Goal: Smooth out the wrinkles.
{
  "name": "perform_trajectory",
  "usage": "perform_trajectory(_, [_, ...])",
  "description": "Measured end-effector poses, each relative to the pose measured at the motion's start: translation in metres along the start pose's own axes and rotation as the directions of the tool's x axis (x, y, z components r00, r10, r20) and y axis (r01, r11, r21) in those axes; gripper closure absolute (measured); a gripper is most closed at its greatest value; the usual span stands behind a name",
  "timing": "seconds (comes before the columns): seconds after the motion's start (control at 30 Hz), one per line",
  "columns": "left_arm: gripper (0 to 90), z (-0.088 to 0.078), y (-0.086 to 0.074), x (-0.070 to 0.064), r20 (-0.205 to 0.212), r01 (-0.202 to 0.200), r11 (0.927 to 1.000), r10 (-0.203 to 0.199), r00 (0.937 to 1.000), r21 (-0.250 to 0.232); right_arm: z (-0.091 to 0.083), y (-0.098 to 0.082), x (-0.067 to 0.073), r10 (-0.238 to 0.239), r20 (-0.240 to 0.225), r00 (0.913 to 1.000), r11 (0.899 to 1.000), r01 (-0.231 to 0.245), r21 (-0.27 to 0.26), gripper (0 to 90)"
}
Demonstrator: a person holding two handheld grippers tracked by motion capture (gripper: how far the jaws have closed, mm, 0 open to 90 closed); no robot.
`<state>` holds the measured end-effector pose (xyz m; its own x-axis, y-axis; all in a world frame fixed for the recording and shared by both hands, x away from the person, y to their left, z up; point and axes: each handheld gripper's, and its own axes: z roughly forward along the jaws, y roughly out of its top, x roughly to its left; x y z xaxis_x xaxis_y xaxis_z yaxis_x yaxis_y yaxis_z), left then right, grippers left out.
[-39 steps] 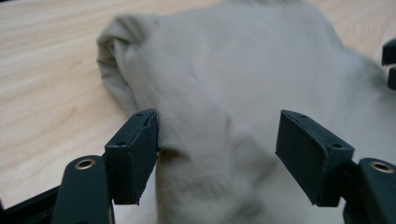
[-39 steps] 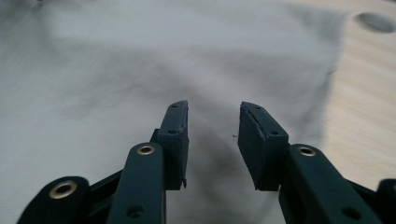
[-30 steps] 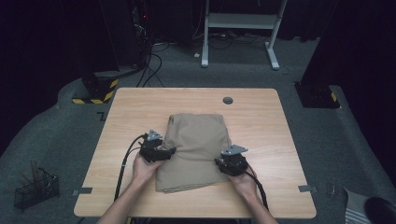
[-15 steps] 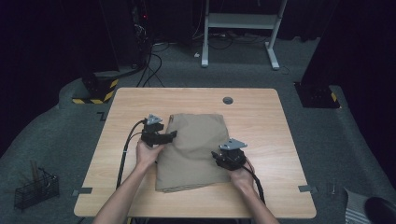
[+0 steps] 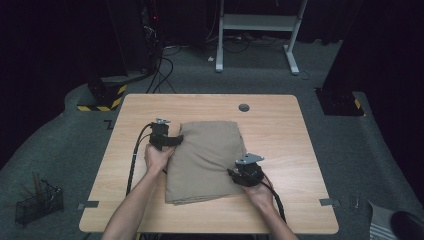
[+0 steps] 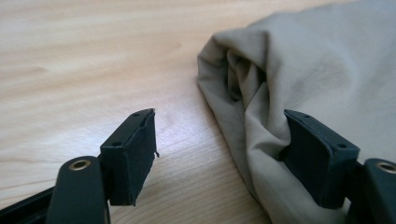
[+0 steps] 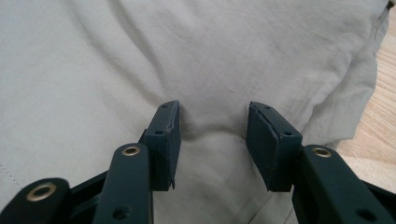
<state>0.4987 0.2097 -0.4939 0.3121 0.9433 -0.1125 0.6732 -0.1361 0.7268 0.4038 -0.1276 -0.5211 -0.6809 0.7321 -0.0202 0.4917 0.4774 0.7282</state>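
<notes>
A folded khaki cloth lies in the middle of the wooden table. My left gripper is at the cloth's far left corner. In the left gripper view it stands open, one jaw over bare wood and the other against the rolled cloth edge. My right gripper sits at the cloth's near right edge. In the right gripper view its jaws have just been opening and stand apart, tips down on the cloth, with a soft pucker of fabric between them.
A round cable hole sits near the table's far edge. On the floor stand a wire basket at the near left, a white desk frame at the back, and dark stands at both sides.
My left gripper has travelled away from the person along the cloth's left edge to its far corner. The right gripper has stayed at the right edge, its jaws wider apart.
</notes>
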Motion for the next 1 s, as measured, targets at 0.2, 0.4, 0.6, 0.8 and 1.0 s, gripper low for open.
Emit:
perform_trajectory(0.2, [28.9, -0.056, -0.008, -0.006, 0.081, -0.049, 0.9934, 0.058, 0.9950, -0.104, -0.004, -0.004, 0.001, 0.018, -0.005, 0.9998, 1.000, -0.018, -0.006, 52.6])
perform_trajectory(0.4, [30.2, -0.087, -0.051, -0.038, 0.204, -0.142, 0.9861, 0.157, 0.9662, -0.087, -0.008, -0.010, 0.008, 0.020, 0.004, 0.9998, 1.000, -0.020, -0.019, 52.1])
perform_trajectory(0.6, [32.6, -0.060, -0.078, -0.053, 0.201, -0.158, 0.9873, 0.158, 0.9667, -0.018, -0.011, -0.014, 0.012, 0.017, 0.013, 0.9998, 1.000, -0.017, -0.021, 50.4])
perform_trajectory(0.8, [34.1, -0.037, -0.073, -0.053, 0.173, -0.148, 0.9887, 0.150, 0.9735, -0.023, -0.009, -0.011, 0.008, 0.029, 0.038, 0.9989, 0.999, -0.028, -0.019, 47.7])
perform_trajectory(1.0, [33.9, -0.021, -0.064, -0.058, 0.151, -0.170, 0.9850, 0.173, 0.9734, -0.030, -0.002, -0.005, -0.002, 0.052, 0.066, 0.9964, 0.999, -0.051, -0.019, 46.3])
